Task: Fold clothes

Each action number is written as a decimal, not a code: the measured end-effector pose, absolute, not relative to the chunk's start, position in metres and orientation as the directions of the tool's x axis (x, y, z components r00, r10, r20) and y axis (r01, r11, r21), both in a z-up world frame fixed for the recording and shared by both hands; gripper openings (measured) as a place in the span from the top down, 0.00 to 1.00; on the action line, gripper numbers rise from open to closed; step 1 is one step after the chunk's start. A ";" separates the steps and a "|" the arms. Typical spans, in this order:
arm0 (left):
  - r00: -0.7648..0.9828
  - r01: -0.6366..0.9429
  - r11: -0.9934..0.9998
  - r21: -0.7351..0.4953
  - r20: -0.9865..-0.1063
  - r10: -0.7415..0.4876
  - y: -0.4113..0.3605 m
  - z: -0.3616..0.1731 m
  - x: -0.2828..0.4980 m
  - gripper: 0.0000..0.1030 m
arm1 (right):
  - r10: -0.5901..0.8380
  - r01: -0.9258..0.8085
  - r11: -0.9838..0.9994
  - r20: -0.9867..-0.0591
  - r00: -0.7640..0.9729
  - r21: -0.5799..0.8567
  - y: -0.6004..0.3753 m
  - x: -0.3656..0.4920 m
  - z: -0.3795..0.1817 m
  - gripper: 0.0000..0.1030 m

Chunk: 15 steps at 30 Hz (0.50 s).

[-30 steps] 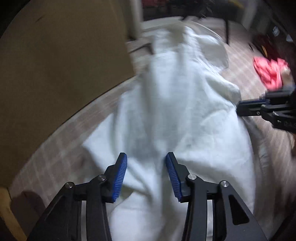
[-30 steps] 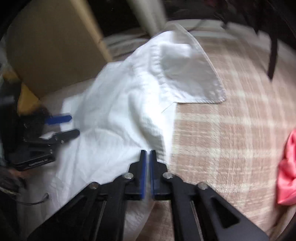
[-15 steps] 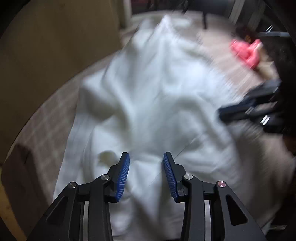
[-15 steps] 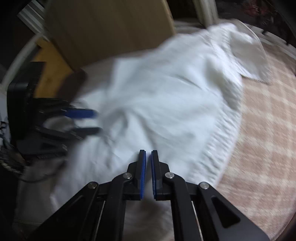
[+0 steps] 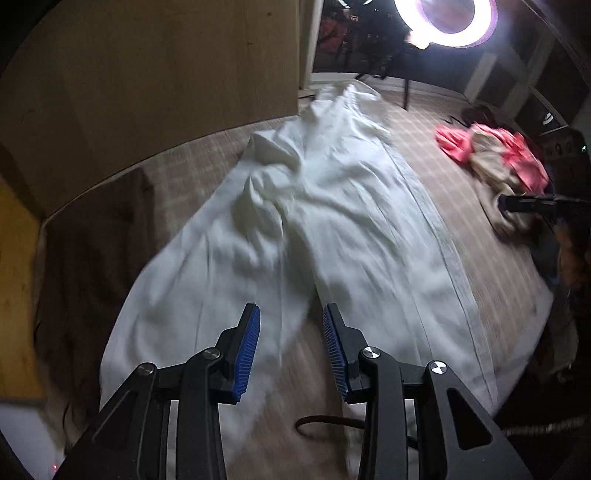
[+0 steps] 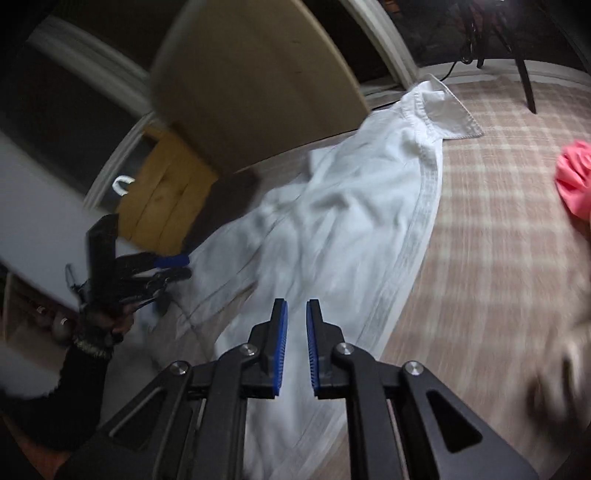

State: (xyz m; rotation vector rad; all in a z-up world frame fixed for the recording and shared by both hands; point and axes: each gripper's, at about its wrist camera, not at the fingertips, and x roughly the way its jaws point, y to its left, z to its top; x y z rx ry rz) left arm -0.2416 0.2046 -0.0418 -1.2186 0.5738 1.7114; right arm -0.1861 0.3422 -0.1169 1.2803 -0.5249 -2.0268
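A white shirt [image 5: 332,206] lies stretched lengthwise on the plaid bedspread [image 5: 480,277], with its collar [image 6: 443,107] at the far end. My left gripper [image 5: 290,308] hovers above the near hem with its jaws apart and closing; nothing is between them. It also shows at the left of the right wrist view, as the left gripper [image 6: 173,266] in a gloved hand. My right gripper [image 6: 296,302] hangs over the shirt [image 6: 351,221] near its button edge. Its jaws are narrowly apart, opening and empty. The right gripper [image 5: 517,203] also shows at the left view's right edge.
A pink garment [image 5: 491,151] lies crumpled with a beige one on the bedspread [image 6: 498,240] to the right of the shirt. A tall wooden headboard [image 5: 147,92] stands along the left. A ring light [image 5: 447,18] glares at the far end. A dark cable [image 5: 325,421] curls near the hem.
Both grippers have risen and drawn back toward the hem end, so more of the shirt shows. The right jaws, shut before, now stand slightly apart. The shirt lies longer and flatter.
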 end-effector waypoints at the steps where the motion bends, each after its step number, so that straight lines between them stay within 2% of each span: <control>1: -0.068 -0.879 -0.453 -0.148 -0.901 0.427 0.191 -0.037 -0.235 0.67 | -0.751 0.331 -0.660 -0.599 -0.278 0.674 0.354 -0.166 -0.103 0.89; 2: -0.067 -0.876 -0.455 -0.157 -0.897 0.437 0.181 -0.035 -0.228 0.65 | -0.779 0.336 -0.627 -0.568 -0.266 0.703 0.365 -0.145 -0.089 0.89; 3: -0.053 -0.868 -0.463 -0.182 -0.892 0.449 0.172 -0.036 -0.222 0.65 | -0.769 0.343 -0.639 -0.568 -0.292 0.689 0.371 -0.126 -0.079 0.84; 4: -0.023 -0.878 -0.436 -0.196 -0.894 0.447 0.173 -0.046 -0.210 0.65 | -0.728 0.334 -0.686 -0.607 -0.319 0.647 0.362 -0.114 -0.082 0.73; 5: 0.009 -0.891 -0.404 -0.207 -0.897 0.441 0.176 -0.057 -0.196 0.65 | -0.682 0.322 -0.731 -0.644 -0.346 0.601 0.353 -0.102 -0.085 0.69; 11: 0.172 -0.918 -0.244 -0.311 -0.870 0.463 0.201 -0.112 -0.143 0.64 | -0.479 0.302 -0.870 -0.812 -0.333 0.389 0.266 -0.071 -0.160 0.69; 15: 0.155 -0.931 -0.250 -0.266 -0.909 0.388 0.204 -0.147 -0.146 0.65 | -0.428 0.300 -0.890 -0.854 -0.296 0.343 0.219 -0.070 -0.208 0.69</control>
